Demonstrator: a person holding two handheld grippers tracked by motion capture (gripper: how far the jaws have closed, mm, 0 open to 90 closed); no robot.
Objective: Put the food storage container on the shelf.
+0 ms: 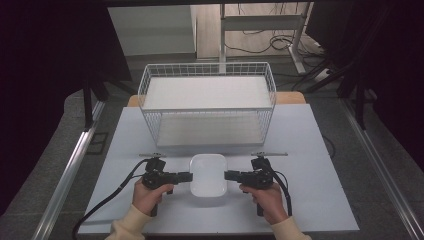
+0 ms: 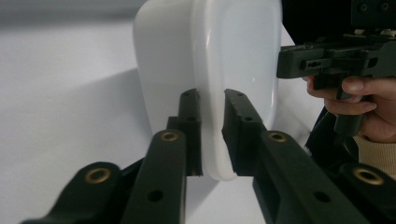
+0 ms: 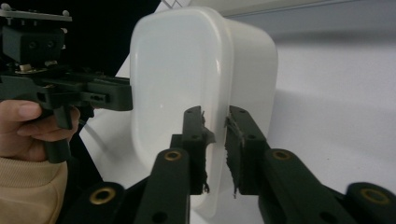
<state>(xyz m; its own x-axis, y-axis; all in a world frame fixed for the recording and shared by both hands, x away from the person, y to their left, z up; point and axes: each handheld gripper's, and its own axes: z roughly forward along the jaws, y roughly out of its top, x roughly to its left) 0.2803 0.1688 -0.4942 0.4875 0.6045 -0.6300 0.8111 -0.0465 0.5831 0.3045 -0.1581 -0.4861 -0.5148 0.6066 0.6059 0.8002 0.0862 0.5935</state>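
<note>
A white plastic tub (image 1: 208,175) with rounded corners lies open side up near the table's front edge. My left gripper (image 1: 189,176) is shut on its left rim and my right gripper (image 1: 227,175) is shut on its right rim. The left gripper view has my left gripper (image 2: 211,98) pinching the thin rim of the tub (image 2: 233,51), with the right gripper (image 2: 282,60) at the far side. The right gripper view mirrors this: my right gripper (image 3: 215,116) clamps the tub (image 3: 173,70) rim, and the left gripper (image 3: 127,95) holds the opposite edge. Whether the tub touches the table I cannot tell.
A white wire basket (image 1: 207,102) with two shelves stands behind the tub, its open front towards me. The pale blue table top (image 1: 310,170) spreads to both sides. Black curtains and a metal rail (image 1: 70,165) flank the table.
</note>
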